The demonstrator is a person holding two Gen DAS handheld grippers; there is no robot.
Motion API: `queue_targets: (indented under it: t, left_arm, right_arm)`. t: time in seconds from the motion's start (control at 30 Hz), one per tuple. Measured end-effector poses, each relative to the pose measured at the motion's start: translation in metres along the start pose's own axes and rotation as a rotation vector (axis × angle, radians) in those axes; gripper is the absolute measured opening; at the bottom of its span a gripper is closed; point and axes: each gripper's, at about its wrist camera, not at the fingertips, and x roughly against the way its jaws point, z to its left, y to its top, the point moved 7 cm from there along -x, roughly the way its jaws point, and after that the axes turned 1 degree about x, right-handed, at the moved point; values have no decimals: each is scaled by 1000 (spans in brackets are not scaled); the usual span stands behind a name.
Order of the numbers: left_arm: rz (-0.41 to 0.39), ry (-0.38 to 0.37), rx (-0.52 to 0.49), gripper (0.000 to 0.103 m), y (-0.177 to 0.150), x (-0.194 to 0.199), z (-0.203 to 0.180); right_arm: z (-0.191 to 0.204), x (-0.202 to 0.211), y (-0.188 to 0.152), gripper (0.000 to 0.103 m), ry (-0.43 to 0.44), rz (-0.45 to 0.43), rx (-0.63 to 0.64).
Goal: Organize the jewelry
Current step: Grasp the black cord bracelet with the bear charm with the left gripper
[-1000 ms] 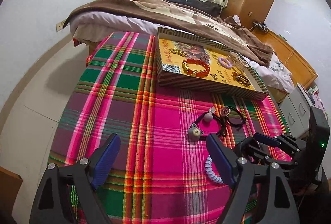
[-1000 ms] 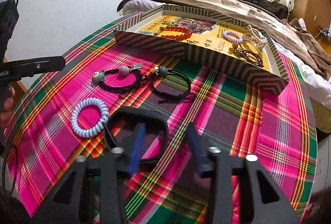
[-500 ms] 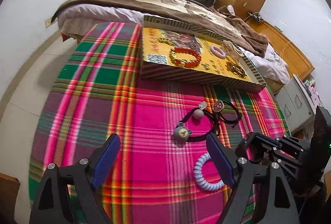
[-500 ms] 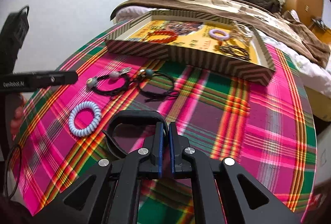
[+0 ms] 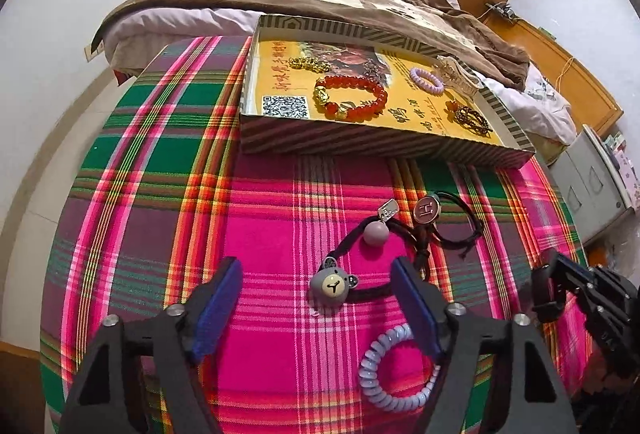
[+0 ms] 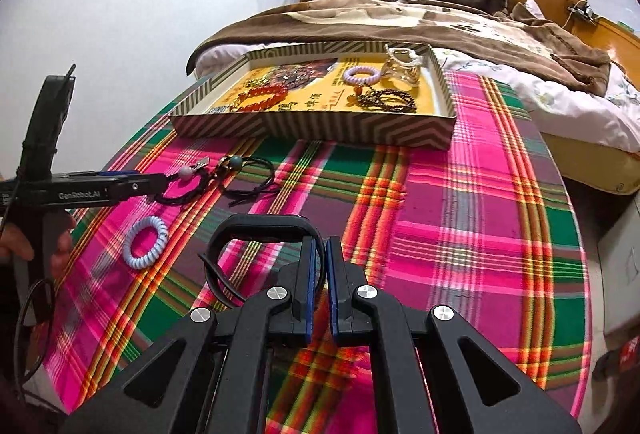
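Holding black band [image 6: 260, 230] clamped in your right tool [image 6: 319, 254] above the plaid desk [image 6: 460, 234] | left tool [image 5: 316, 286] closing, jaws straddling bear-charm hair tie [image 5: 332, 284], pads not touching it | blue coil tie [image 5: 396, 370] lying beside | striped tray [image 5: 360, 143] carrying red bead bracelet [image 5: 352, 95].

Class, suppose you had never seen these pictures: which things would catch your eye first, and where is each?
The pink plaid tablecloth fills both views. At its far edge a striped box holds a red bead bracelet. Nearer, the right gripper pinches a black band.
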Motion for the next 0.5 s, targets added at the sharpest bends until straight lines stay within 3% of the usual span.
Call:
queue_targets:
  t: [0.17, 0.3, 0.5]
  left_arm:
    - [-9, 94, -63, 56, -2, -2, -3]
    - [-12, 100, -69, 27, -2, 0, -1]
    - [-13, 87, -65, 26, -3, 2, 1]
  right_arm:
    - [-2, 4, 1, 5, 6, -15, -10]
    - [-3, 5, 2, 5, 7, -21, -12]
    - [-7, 8, 2, 5, 2, -25, -20]
